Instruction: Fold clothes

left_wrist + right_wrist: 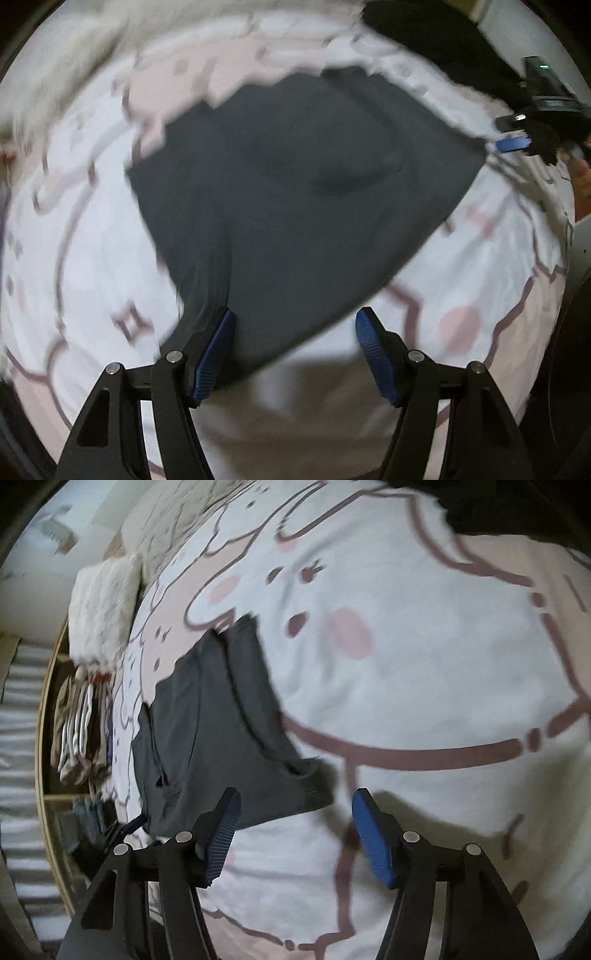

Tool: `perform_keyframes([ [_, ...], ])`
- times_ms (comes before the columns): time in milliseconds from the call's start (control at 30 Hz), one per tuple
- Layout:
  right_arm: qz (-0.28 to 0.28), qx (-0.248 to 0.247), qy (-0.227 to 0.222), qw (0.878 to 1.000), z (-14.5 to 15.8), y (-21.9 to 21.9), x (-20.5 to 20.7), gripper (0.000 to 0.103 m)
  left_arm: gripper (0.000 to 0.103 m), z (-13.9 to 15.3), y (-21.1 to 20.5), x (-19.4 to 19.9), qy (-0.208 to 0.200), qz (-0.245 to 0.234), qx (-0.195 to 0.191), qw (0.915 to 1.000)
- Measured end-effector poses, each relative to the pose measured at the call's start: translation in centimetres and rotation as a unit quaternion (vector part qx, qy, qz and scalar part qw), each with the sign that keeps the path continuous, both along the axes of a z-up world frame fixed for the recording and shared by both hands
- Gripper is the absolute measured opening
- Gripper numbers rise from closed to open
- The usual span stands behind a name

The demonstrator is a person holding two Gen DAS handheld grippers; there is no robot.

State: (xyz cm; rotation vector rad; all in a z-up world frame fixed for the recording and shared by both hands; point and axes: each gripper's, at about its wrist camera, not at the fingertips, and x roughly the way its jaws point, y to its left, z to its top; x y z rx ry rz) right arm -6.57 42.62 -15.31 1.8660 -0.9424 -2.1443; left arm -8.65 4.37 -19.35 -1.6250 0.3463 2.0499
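The dark grey garment point(295, 192) is lying flat on the bed's printed cover point(461, 288), so it can be folded. The left gripper point(295, 350) is hanging over its near corner, fingers spread, pinching nothing. The right gripper point(295, 834) is spreading its fingers beside another corner. In the right wrist view, its long side is running away up the bed.

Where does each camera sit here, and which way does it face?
Left wrist: sits on the left tool, facing steeply down at the dark garment on the patterned bedcover; its own open fingers show, and the right tool at the garment's far corner.
Right wrist: sits on the right tool, facing down across the bedcover; its open fingers show, garment at left.
Shared: garment and bedcover.
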Motion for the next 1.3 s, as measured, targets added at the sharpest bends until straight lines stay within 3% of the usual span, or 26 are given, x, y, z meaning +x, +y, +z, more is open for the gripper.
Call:
perform_keyframes([
  [133, 0.003, -0.008, -0.02, 1.0, -1.0, -0.7, -0.2, 0.063, 0.075, -0.2, 0.8, 1.7, 0.023, -0.048, -0.027, 0.9982],
  [233, -0.008, -0.004, -0.041, 0.999, -2.4, -0.9, -0.4, 0.063, 0.075, 0.8, 1.9, 3.3, 0.074, -0.089, -0.05, 0.992],
  [400, 0.006, 0.013, -0.041, 0.999, -2.6, -1.3, -0.3, 0.063, 0.075, 4.2, 5.3, 4.6, 0.102, -0.116, 0.034, 0.9873],
  [533, 0.027, 0.042, -0.038, 0.998, -2.9, -2.1, -0.3, 0.063, 0.075, 5.0, 9.2, 3.3, 0.06, -0.119, 0.103, 0.9857],
  [633, 0.017, 0.033, -0.041, 0.998, -2.9, -1.7, -0.2, 0.063, 0.075, 3.5, 9.9, 1.4, 0.015, -0.093, 0.107, 0.9898],
  [733, -0.016, -0.013, -0.042, 0.999, -2.9, -0.4, 0.1, 0.063, 0.074, 0.9, 7.8, -0.6, -0.039, -0.037, 0.086, 0.9948],
  [800, -0.041, -0.061, -0.044, 0.996, -3.3, 0.9, 0.6, 0.063, 0.074, 0.2, 6.3, -1.1, -0.054, -0.014, 0.105, 0.9929],
  [900, -0.046, -0.081, -0.044, 0.995, -3.7, 1.5, 0.8, 0.062, 0.074, 1.9, 6.8, -0.3, -0.016, -0.023, 0.097, 0.9949],
  [1000, -0.018, -0.055, -0.032, 0.998, -3.4, 0.8, 0.4, 0.048, 0.075, 4.1, 8.8, 1.5, 0.066, -0.071, 0.075, 0.9925],
  [1067, 0.003, -0.042, -0.018, 0.999, -3.0, 0.2, 0.0, 0.034, 0.075, 5.2, 10.8, 3.5, 0.14, -0.124, 0.04, 0.9816],
  [1100, 0.014, -0.036, -0.01, 0.999, -2.8, -0.2, -0.2, 0.02, 0.075, 5.6, 12.3, 5.2, 0.192, -0.164, 0.014, 0.9675],
  [1133, 0.021, -0.034, 0.0, 0.999, -2.3, -0.5, -0.2, 0.013, 0.075, 6.0, 13.6, 6.7, 0.242, -0.201, -0.011, 0.9491],
  [1200, 0.041, -0.019, 0.027, 0.999, -0.8, -1.3, -0.2, 0.013, 0.075, 6.1, 15.4, 8.7, 0.319, -0.247, -0.036, 0.9143],
  [1267, 0.054, -0.011, 0.047, 0.997, 0.3, -1.8, -0.2, 0.013, 0.074, 6.1, 17.2, 9.6, 0.364, -0.255, -0.038, 0.895],
  [1300, 0.056, -0.015, 0.056, 0.997, 1.0, -2.0, 0.0, 0.012, 0.07, 6.0, 18.1, 9.5, 0.377, -0.241, -0.038, 0.8936],
])
